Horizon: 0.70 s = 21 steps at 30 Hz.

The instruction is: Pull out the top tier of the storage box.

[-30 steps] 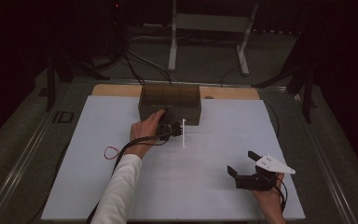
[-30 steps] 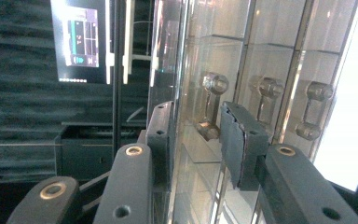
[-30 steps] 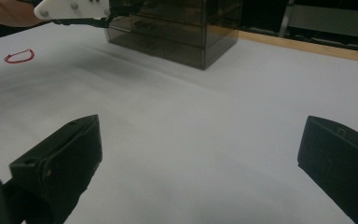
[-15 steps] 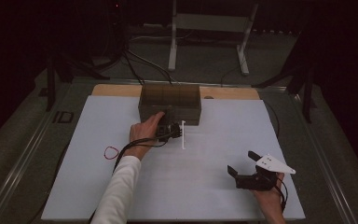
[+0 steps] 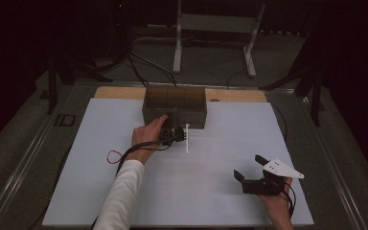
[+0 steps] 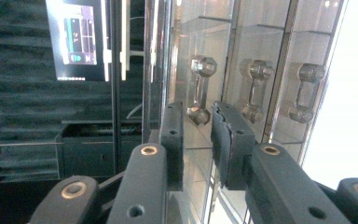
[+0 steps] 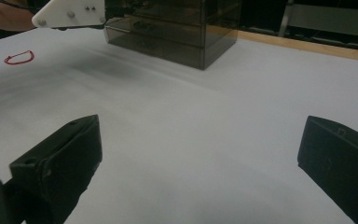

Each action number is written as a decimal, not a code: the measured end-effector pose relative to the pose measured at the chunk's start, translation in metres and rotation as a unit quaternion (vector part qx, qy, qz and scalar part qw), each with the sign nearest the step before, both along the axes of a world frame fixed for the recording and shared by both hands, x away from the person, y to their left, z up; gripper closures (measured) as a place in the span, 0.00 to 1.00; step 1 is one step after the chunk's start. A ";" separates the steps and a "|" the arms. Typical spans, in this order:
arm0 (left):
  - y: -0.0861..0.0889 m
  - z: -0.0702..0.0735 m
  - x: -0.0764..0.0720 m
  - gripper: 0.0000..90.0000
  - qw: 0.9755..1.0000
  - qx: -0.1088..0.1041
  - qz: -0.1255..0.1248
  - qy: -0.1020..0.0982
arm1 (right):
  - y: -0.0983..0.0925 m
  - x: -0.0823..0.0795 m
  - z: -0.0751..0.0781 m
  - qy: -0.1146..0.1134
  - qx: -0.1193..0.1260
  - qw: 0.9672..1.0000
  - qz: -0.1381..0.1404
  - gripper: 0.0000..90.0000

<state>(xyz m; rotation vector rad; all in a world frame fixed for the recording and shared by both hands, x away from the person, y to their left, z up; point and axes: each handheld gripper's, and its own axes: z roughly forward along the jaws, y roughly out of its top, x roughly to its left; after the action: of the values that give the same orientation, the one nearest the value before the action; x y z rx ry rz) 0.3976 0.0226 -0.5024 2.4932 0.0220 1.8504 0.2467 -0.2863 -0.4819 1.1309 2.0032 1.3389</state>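
A smoky clear drawer box [image 5: 175, 103] stands at the back middle of the white table mat [image 5: 100, 182]. My left gripper [image 5: 175, 134] is turned on its side against the box's front. In the left gripper view its jaws [image 6: 198, 122] have just been closing, and they now hold the lower end of the metal drawer handle [image 6: 199, 88] between their tips. Two more handles [image 6: 256, 88] sit further along. My right gripper [image 5: 248, 166] rests at the front right, wide open and empty, far from the box [image 7: 177, 32].
A red loop of cord [image 5: 114, 155] lies on the mat left of my left forearm and shows in the right gripper view [image 7: 18, 57]. A wooden strip [image 5: 235, 95] edges the table behind the box. A metal stand [image 5: 211, 38] rises beyond it.
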 end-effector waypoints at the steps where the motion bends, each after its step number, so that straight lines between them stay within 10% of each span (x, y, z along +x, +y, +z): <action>1: 0.000 -0.001 0.000 0.84 1.000 0.002 0.002 -0.001 | 0.000 0.000 0.000 0.000 0.000 1.000 0.000 0.00; 21: -0.003 -0.004 0.005 0.90 1.000 0.000 0.010 -0.014 | -0.001 0.000 0.000 0.000 0.002 1.000 -0.001 0.00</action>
<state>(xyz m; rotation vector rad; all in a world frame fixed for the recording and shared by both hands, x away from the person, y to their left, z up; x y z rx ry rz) 0.4021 0.0201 -0.5067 2.4759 0.0466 1.8937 0.2467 -0.2870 -0.4817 1.1342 2.0004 1.3429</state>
